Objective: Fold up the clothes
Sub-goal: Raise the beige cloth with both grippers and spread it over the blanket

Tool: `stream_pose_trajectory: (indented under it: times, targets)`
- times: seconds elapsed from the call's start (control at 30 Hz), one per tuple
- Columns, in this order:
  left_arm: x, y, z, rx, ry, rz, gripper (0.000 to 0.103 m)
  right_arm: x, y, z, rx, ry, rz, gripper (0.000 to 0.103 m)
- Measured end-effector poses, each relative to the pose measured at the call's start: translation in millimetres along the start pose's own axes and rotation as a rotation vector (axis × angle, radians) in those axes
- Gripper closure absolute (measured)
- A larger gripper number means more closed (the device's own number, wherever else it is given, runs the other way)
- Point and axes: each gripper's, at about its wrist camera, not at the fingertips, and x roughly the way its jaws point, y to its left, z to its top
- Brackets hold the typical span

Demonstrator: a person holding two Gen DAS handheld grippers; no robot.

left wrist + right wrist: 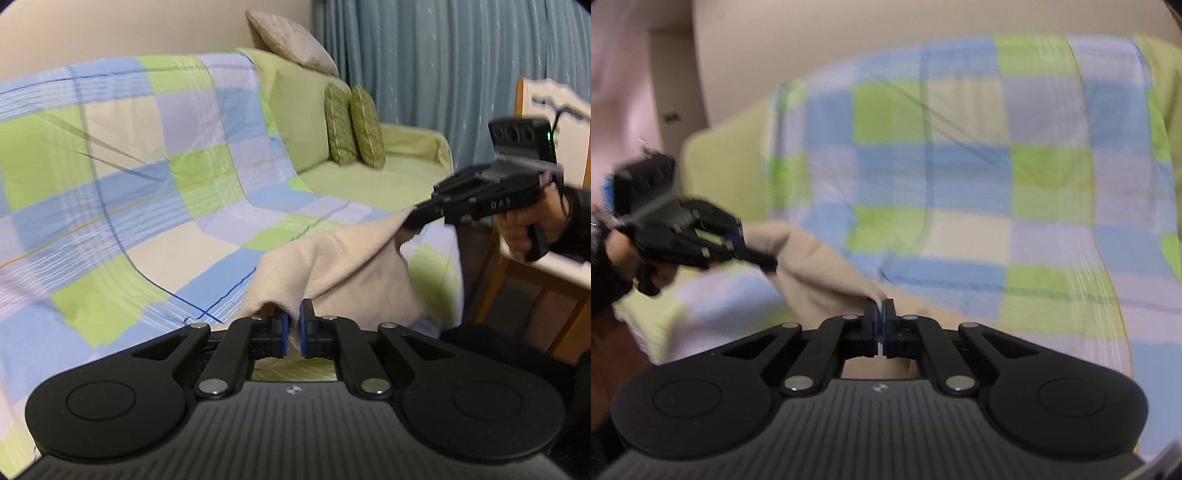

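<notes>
The left hand-held gripper (293, 325) is pinching one edge of a beige garment (343, 266), its blue pads closed narrowly on the cloth. The right hand-held gripper (880, 314) is also closing tightly on another edge of the same garment, so the piece is hanging between the two grippers, sagging in the middle, just above the checked sheet (147, 177) that is covering the green sofa (369, 177). The cloth is looking bunched and is showing no clean crease, so I judge the folding is still in progress: the garment is being held up, and laying it flat and making neat folds is remaining. The right view is blurred.
</notes>
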Motion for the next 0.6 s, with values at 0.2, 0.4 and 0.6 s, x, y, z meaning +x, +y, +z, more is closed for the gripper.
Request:
stream_pose_trajectory:
  times: [0.2, 0.4, 0.6]
  targets:
    - [-6.7, 36.7, 33.0, -0.082, -0.059, 0.046, 0.099, 27.8, 8.4, 32.8, -0.078, -0.007, -0.004, 0.103]
    - [-55.7, 48.4, 78.6, -0.111, -0.199, 0.083, 0.099, 40.2, 6.9, 130.2, -0.229, -0.207, -0.051, 0.103]
    - [-104.7, 22.4, 64.1, -0.121, -0.219, 0.099, 0.097, 8.5, 48.0, 151.4, -0.351, -0.356, -0.012, 0.103]
